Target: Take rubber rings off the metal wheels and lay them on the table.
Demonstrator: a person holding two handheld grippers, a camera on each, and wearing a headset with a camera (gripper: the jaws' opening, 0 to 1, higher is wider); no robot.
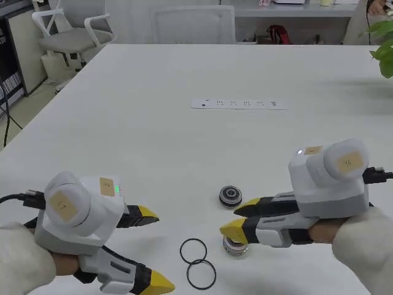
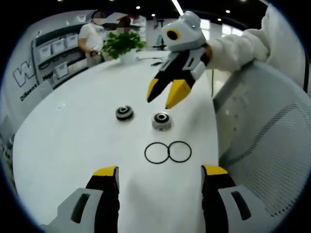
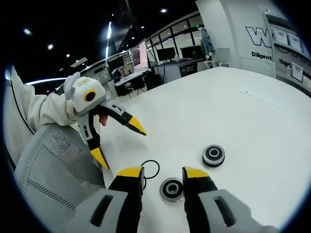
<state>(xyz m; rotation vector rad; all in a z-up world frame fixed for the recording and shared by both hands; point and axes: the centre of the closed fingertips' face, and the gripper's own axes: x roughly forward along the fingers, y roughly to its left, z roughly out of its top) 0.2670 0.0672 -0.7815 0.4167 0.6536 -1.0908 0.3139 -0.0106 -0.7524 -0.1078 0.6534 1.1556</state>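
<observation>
Two thin black rubber rings (image 1: 193, 250) (image 2: 156, 153) lie flat and side by side on the white table (image 1: 184, 141). Just right of them stands a silvery metal wheel (image 1: 235, 246) (image 2: 161, 121) (image 3: 171, 189). My right gripper (image 1: 239, 216) (image 3: 163, 172) hovers open right over it, a jaw on each side. A second wheel (image 1: 230, 196) (image 2: 124, 112) (image 3: 214, 155), with a dark band around its rim, sits a little farther back. At the front left my left gripper (image 1: 152, 248) (image 2: 160, 171) is wide open, holds nothing and points at the rings.
A white power strip (image 1: 239, 104) lies across the middle of the table. Office chairs (image 1: 67, 37) stand beyond the far edge and a leafy plant (image 1: 384, 49) at the far right. A mesh chair back (image 2: 272, 145) is close behind the front edge.
</observation>
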